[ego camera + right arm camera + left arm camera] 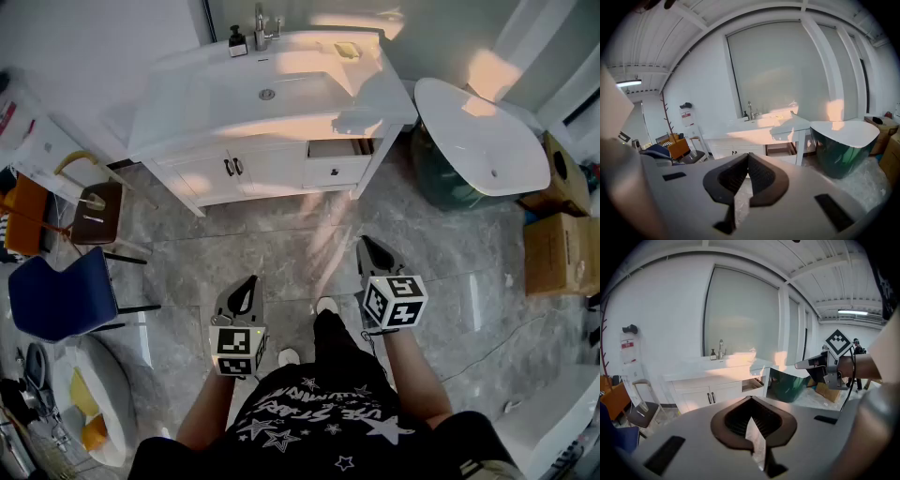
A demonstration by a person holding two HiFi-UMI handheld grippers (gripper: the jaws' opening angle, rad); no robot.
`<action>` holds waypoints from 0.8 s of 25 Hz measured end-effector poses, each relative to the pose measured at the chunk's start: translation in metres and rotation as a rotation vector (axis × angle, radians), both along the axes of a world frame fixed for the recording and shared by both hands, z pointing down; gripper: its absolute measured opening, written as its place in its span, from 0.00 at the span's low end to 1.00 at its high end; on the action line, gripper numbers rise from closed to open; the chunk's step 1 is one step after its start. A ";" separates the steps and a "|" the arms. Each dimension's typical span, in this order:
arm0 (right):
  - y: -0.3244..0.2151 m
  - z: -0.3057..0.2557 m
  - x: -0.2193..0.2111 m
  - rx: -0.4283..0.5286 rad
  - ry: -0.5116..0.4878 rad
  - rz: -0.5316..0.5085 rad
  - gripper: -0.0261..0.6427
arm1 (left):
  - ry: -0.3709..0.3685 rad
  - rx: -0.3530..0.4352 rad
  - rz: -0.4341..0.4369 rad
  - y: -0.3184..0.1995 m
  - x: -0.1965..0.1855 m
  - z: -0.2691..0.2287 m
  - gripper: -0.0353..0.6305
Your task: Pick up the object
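Head view alone takes in both tools at once: left tool [248, 283] and right tool [368, 244] held low over the grey floor [281, 234], tips toward the white vanity surface [309, 108] well ahead. Left gripper view: jaws closed tip to tip, nothing between them; also catches the right tool off to its right, level with it. Right gripper view: jaws likewise pressed together, gripping nothing.

Object not singled out. On the surface, far ahead of both tools: a dark pump bottle [237, 40] just beside the faucet [260, 23], and a small yellow item [347, 50] near the back right corner. Neither touched.

Containers: sink basin [267, 92] sunk in the surface. Drawer [336, 148] below, pulled partly out, contents not readable. Green tub [483, 141] with white rim ahead-right of the right tool. Cardboard boxes [555, 248] further right.

Edges and room: open floor between tool tips and vanity front. Blue chair [61, 295] and brown stool [98, 211] left of the left tool. Thin cable [487, 352] on the floor right of the right tool.
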State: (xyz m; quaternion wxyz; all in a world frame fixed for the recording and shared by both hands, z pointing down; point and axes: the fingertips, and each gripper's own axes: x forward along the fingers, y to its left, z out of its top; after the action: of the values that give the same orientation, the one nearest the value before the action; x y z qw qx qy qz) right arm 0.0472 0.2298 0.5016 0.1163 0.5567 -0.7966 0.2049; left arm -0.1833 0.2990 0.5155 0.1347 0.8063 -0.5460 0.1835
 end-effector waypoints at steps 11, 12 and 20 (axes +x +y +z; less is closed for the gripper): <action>0.083 -0.021 -0.018 0.050 0.024 0.000 0.06 | 0.030 0.059 -0.027 0.070 -0.036 -0.021 0.08; 0.086 -0.023 -0.020 0.056 0.024 0.003 0.06 | 0.029 0.066 -0.031 0.073 -0.040 -0.023 0.08; 0.108 -0.001 -0.044 0.030 -0.037 0.016 0.06 | 0.074 0.064 -0.099 0.111 -0.073 -0.019 0.08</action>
State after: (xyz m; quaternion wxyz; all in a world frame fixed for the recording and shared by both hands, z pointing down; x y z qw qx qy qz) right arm 0.0030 0.3375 0.5007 0.0918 0.5608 -0.7971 0.2041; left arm -0.2560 0.4098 0.4966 0.1377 0.7884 -0.5855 0.1291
